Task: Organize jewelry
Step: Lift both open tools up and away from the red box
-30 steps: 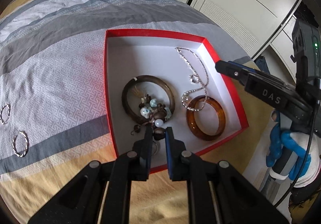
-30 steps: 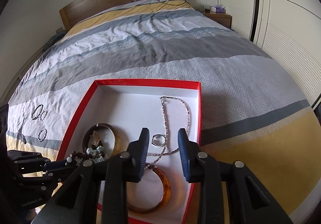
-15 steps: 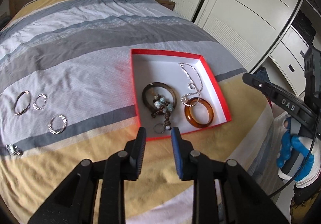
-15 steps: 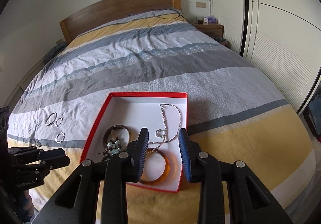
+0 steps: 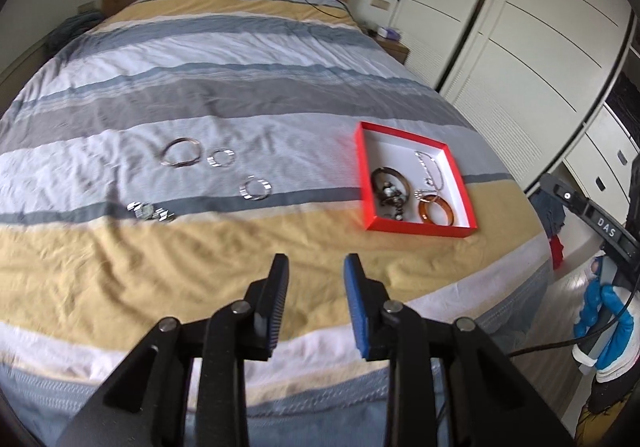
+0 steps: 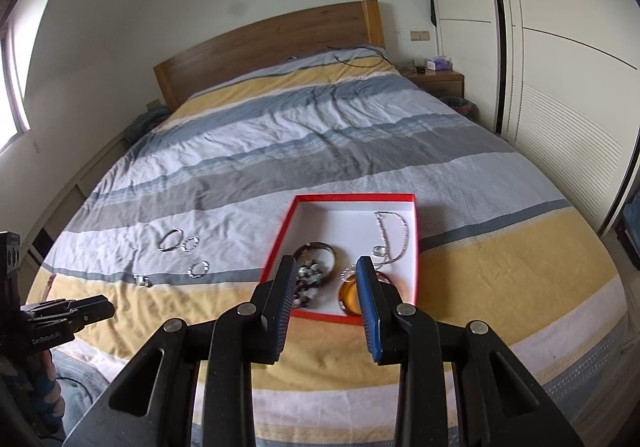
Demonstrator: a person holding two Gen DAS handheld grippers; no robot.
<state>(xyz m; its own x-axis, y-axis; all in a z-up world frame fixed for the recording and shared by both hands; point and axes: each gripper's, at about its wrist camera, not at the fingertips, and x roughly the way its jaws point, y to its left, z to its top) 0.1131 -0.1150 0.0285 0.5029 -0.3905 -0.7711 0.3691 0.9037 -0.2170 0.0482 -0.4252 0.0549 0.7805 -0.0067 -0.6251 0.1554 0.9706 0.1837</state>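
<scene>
A red box [image 5: 361,171] [image 6: 354,197] with a white inside lies on the striped bed. It holds a dark bangle with beads [image 5: 390,185], a silver necklace [image 5: 430,169] [image 6: 394,231] and an amber bangle [image 5: 436,210] [image 6: 348,297]. Three silver bangles [image 5: 182,153] [image 5: 221,157] [image 5: 256,189] and a small silver piece [image 5: 150,211] lie loose on the bedspread left of the box. My left gripper [image 5: 316,267] is open and empty, above the bed's yellow stripe. My right gripper [image 6: 326,267] is open and empty, held back above the box's near edge.
The wooden headboard [image 6: 264,43] is at the far end. White wardrobe doors [image 5: 512,27] line the right side. A nightstand [image 6: 438,79] stands by the headboard. The bed's foot edge [image 5: 460,287] is close below both grippers.
Both grippers have pulled up and back from the box, so it looks much smaller. The left gripper let go of the beaded piece, opened wider and swung left.
</scene>
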